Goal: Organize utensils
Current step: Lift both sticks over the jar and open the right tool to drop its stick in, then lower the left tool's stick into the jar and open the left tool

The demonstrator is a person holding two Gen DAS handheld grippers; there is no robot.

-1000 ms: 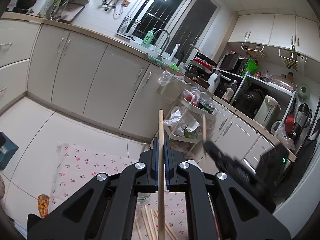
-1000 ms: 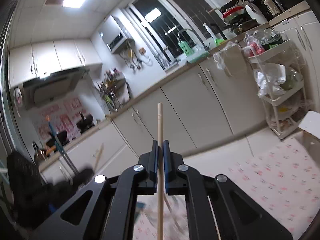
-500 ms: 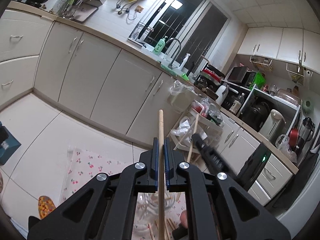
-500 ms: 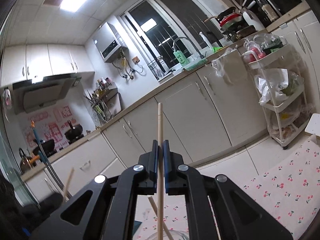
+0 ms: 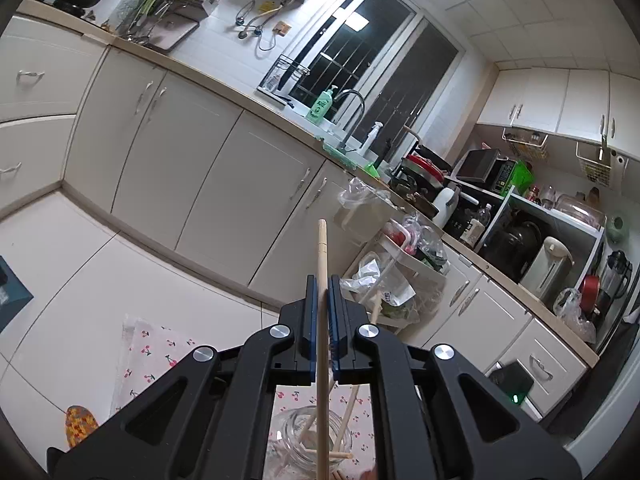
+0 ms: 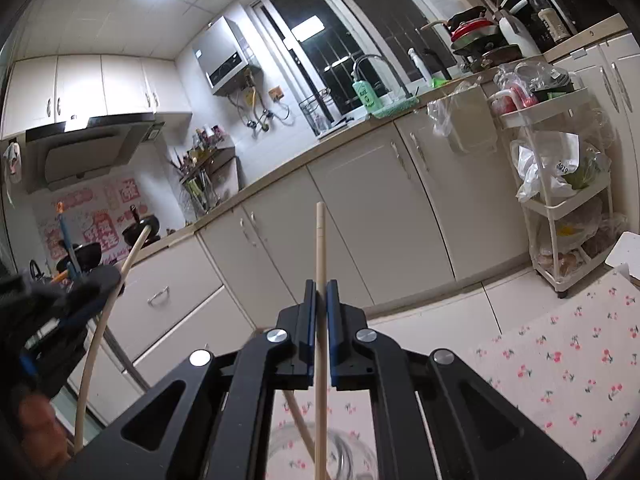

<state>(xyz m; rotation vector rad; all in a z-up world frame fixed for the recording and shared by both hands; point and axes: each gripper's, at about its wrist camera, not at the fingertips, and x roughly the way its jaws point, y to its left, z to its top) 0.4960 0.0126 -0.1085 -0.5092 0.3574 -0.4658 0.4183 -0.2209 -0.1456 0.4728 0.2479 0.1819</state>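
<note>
Both pairs of jaws are pinching: our left gripper (image 5: 322, 312) clamps a wooden chopstick (image 5: 321, 264) upright between its blue pads, and our right gripper (image 6: 319, 312) clamps a second chopstick (image 6: 320, 248) the same way.

Going left to right in the left wrist view, we see a cherry-print cloth (image 5: 154, 354) on the floor. Next comes a clear glass jar (image 5: 298, 438) directly below the left gripper, holding several loose chopsticks, with the clamped stick's lower end crossing its mouth. A white rolling cart (image 5: 400, 276) stuffed with bags stands farther right.

In the right wrist view, the left gripper appears at the left edge with its stick. The jar's rim (image 6: 348, 452) shows below our right jaws, another stick leaning in it. Farther right a green bottle (image 6: 363, 94) stands by the sink; its label is unreadable to us. A bag on the cart (image 6: 560, 168) reads "4019".
</note>
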